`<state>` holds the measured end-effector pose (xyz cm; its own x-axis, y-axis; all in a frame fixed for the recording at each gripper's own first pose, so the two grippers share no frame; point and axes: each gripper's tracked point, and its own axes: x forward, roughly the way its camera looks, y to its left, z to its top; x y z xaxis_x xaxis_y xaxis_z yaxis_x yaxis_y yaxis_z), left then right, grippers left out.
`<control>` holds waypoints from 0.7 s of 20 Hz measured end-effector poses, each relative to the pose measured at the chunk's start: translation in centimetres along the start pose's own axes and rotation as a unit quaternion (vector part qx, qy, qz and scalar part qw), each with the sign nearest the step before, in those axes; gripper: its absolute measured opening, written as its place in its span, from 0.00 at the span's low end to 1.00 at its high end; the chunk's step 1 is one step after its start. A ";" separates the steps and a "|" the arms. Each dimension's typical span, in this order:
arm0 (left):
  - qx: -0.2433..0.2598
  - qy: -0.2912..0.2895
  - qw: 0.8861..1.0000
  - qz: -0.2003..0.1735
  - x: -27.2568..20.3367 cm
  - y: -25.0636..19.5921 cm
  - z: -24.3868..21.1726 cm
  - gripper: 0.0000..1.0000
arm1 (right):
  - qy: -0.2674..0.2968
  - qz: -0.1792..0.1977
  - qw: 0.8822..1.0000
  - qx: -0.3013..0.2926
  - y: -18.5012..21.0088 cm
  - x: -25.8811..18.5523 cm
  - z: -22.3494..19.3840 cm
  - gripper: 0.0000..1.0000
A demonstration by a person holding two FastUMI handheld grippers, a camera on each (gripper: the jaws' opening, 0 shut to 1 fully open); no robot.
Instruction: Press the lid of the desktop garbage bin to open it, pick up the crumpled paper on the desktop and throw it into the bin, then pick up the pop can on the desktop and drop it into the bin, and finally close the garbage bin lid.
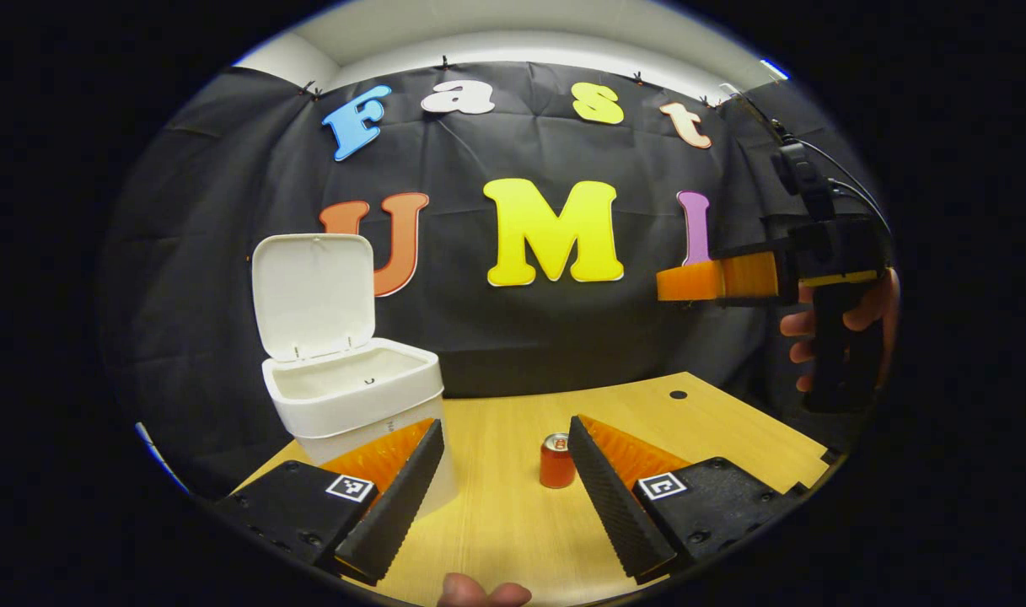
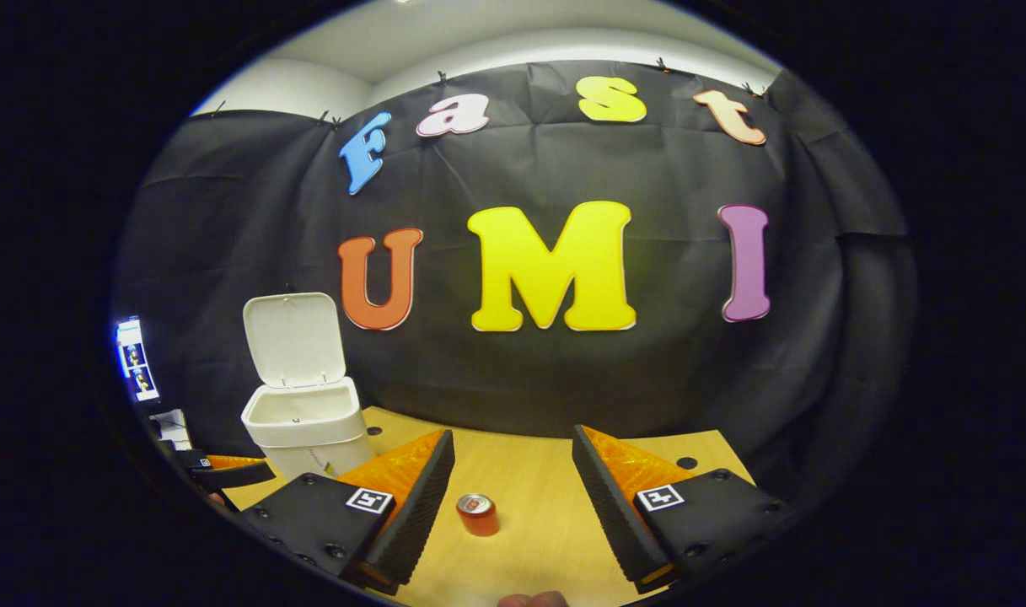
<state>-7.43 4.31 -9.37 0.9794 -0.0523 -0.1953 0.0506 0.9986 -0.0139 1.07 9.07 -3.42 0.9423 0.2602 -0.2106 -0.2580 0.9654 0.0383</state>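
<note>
Can [image 2: 478,514] next, by my reckoning: it stands upright on the tabletop [image 2: 529,539] at the lower centre of the right gripper view, between my right tongs [image 2: 513,497], which gape wide and hold nothing. In the left gripper view the left tongs [image 1: 506,472] are likewise spread and empty, the can just beside one finger. I judge it light, stiff but thin-walled and slick, so I would take it across the middle of its round side, gently. Bin [image 2: 303,426] sits lower left, its lid [image 2: 293,337] upright and open; no paper visible on the tabletop.
</note>
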 end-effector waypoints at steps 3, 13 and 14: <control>0.001 0.006 1.000 -0.019 0.7 -1.8 -0.7 0.98 | 0.007 -0.027 1.000 0.000 -3.1 -2.1 -1.7 0.89; -0.002 0.048 0.998 -0.050 5.1 -5.3 -6.7 0.98 | 0.035 -0.128 0.991 0.010 -12.8 -6.2 -4.7 0.89; -0.001 0.058 0.997 -0.051 5.8 -5.4 -7.7 0.98 | 0.040 -0.141 0.989 0.009 -13.6 -6.7 -5.0 0.89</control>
<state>-3.56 -1.40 -17.98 0.9398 -0.1530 -0.3056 0.1473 0.9882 -0.0420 -2.74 -5.91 -7.39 0.9563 -0.0205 -0.2916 0.0167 0.9997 -0.0153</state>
